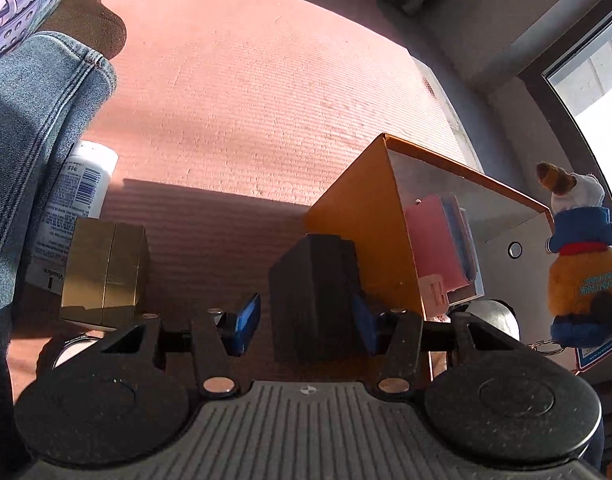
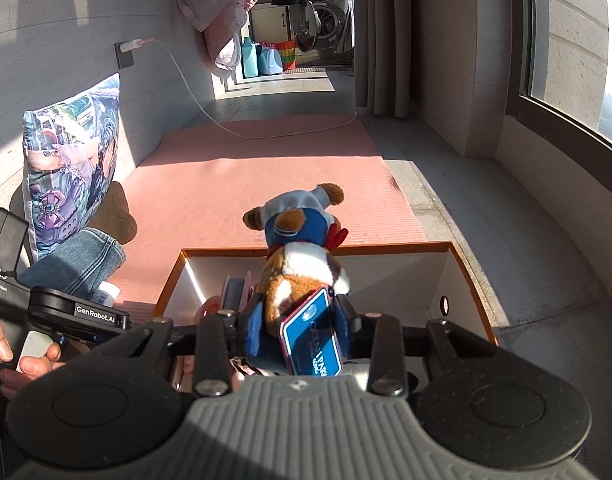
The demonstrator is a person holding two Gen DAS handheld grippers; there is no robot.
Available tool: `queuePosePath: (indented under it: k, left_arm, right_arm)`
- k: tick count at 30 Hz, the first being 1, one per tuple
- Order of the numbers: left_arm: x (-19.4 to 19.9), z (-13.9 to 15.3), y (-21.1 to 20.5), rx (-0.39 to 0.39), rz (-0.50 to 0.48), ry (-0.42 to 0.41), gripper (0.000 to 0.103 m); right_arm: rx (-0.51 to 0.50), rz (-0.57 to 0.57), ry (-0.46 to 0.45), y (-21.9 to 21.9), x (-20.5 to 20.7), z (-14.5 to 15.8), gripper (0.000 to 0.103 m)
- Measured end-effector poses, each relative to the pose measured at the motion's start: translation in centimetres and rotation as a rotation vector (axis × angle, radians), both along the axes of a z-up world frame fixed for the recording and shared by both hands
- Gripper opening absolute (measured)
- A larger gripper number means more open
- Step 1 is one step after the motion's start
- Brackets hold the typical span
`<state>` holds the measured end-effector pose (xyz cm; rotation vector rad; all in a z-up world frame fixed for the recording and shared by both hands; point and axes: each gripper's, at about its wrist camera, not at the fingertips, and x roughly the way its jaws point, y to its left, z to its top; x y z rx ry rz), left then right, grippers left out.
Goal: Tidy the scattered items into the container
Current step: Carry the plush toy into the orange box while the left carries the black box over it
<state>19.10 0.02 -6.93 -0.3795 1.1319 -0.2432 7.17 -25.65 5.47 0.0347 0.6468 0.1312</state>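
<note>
In the left wrist view my left gripper [image 1: 306, 326] stands open around a black box [image 1: 313, 296] on the pink mat [image 1: 246, 100]. Its right pad touches the box; the left pad [image 1: 248, 324] stays a little apart from it. Just right of it stands the orange container [image 1: 365, 220] with a white inside, holding pink and blue items [image 1: 441, 240]. In the right wrist view my right gripper [image 2: 302, 324] is shut on a brown plush toy [image 2: 302, 276] in a blue jacket, with a blue tag [image 2: 311, 332], above the container [image 2: 385, 246]. The plush toy [image 1: 581, 268] also shows at the container's right side.
A gold box [image 1: 106, 272], a white lotion bottle [image 1: 80, 196] and a round compact [image 1: 68, 350] lie left of the black box. A denim-clad leg [image 1: 30, 140] and a printed cushion [image 2: 70, 160] sit at the left. A white cable [image 2: 266, 134] crosses the mat's far end.
</note>
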Motion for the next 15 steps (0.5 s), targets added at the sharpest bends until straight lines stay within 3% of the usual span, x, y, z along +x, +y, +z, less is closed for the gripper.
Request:
queuePosePath:
  k: [5,15]
  left_arm:
    - [-0.4,0.4,0.2,0.025,0.016,-0.016,0.057]
    - [-1.1,0.6,3.4,-0.01,0.122,-0.001,0.04]
  right_arm:
    - [0.001,-0.036,0.015,-1.2,-0.7,-0.9,0.039]
    - [-0.01,-0.083,0.039,-2.2,-1.0,-1.8,0.039]
